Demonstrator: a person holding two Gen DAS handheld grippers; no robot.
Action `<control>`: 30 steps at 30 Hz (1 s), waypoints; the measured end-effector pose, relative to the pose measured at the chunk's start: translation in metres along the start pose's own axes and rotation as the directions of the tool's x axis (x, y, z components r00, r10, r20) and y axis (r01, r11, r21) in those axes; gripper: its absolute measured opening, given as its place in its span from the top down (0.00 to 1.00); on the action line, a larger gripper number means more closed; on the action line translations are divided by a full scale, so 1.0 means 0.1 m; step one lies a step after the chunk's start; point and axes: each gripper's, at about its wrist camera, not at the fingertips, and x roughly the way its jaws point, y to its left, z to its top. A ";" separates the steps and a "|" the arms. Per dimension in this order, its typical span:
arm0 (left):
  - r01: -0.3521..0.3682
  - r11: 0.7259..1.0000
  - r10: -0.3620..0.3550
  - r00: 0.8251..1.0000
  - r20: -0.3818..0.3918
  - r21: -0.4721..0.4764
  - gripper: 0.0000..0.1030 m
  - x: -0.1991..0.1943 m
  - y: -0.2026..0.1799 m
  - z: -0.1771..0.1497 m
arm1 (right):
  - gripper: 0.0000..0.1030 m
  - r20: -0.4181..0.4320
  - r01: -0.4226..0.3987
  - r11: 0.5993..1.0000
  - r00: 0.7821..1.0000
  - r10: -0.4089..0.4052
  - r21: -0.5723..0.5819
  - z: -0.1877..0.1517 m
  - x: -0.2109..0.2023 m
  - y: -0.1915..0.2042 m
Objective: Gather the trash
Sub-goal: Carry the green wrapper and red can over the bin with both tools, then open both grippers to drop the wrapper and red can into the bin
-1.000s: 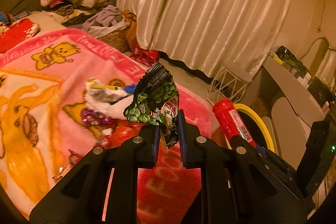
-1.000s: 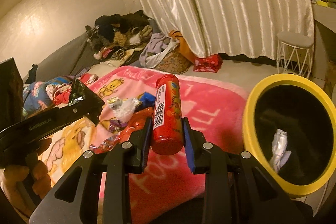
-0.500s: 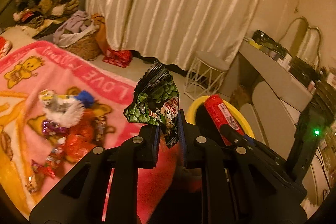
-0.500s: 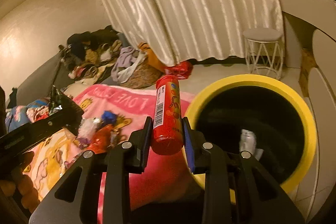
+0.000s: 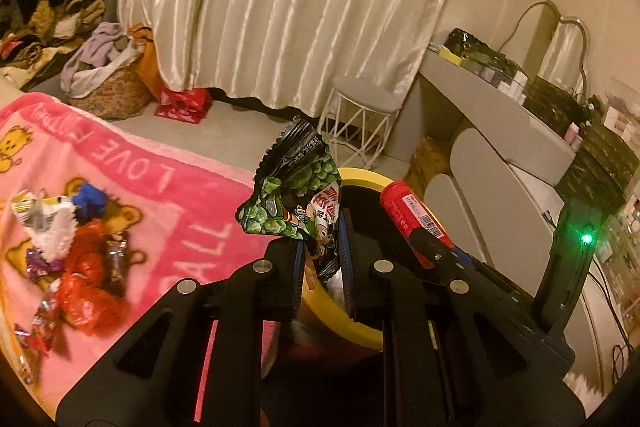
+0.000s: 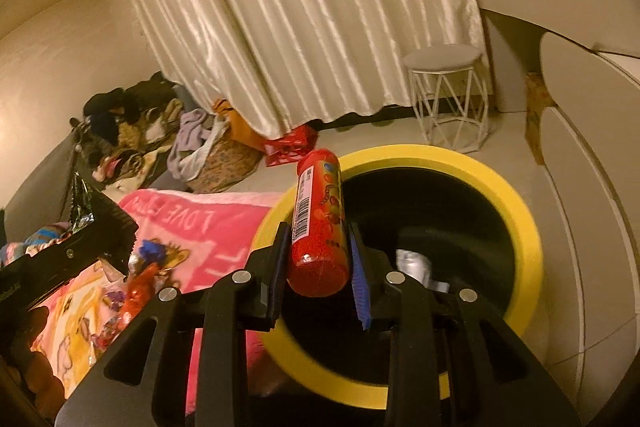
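Left wrist view: your left claw is pinched tight on the green packet, gripping its lower edge with the rest standing up above the fingers. A second ago the pink blanket filled the ground beneath it; now the yellow bin sits directly under and behind the fingers. The red tube in your other claw shows to the right, also over the bin. More wrappers are left on the blanket.

Right wrist view: your right claw is closed partway around the tube, pads pressing both its sides, tube pointing forward. The bin has shifted from the right edge of view to dead ahead, with the tube above its mouth; a silvery scrap already lies inside.

Judgement: both items are carried to the drop point. Release is the next step and looks clear for both claws. The blanket pile calls for further trips.
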 end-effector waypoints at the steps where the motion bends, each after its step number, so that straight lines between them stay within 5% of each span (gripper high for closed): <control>1: 0.005 1.000 -0.005 1.000 -0.006 0.003 0.90 0.03 -0.02 0.00 | 0.74 -0.001 0.008 1.000 1.000 -0.008 0.008 0.00 0.00 -0.04; 15: 0.093 0.995 -0.087 0.986 -0.144 0.036 0.87 0.66 -0.29 0.05 | 0.74 -0.024 0.071 0.993 0.997 -0.069 0.095 0.06 0.04 -0.40; 17: 0.127 0.991 -0.118 0.975 -0.190 0.035 0.80 0.79 -0.33 0.06 | 0.73 -0.045 0.058 0.991 0.998 -0.053 0.121 0.07 0.08 -0.46; 19: 0.130 0.990 -0.116 0.966 -0.231 0.047 0.50 0.91 -0.35 0.06 | 0.57 -0.058 0.076 0.987 0.996 -0.068 0.143 0.07 0.10 -0.51; 24: 0.075 0.996 -0.061 0.966 -0.252 0.044 0.14 1.04 -0.26 0.06 | 0.48 -0.077 0.133 0.977 0.990 -0.122 0.168 0.07 0.12 -0.66; 30: 0.027 1.000 -0.023 0.975 -0.221 0.016 0.11 0.96 -0.11 0.15 | 0.44 -0.077 0.167 0.971 0.985 -0.155 0.173 0.12 0.12 -0.76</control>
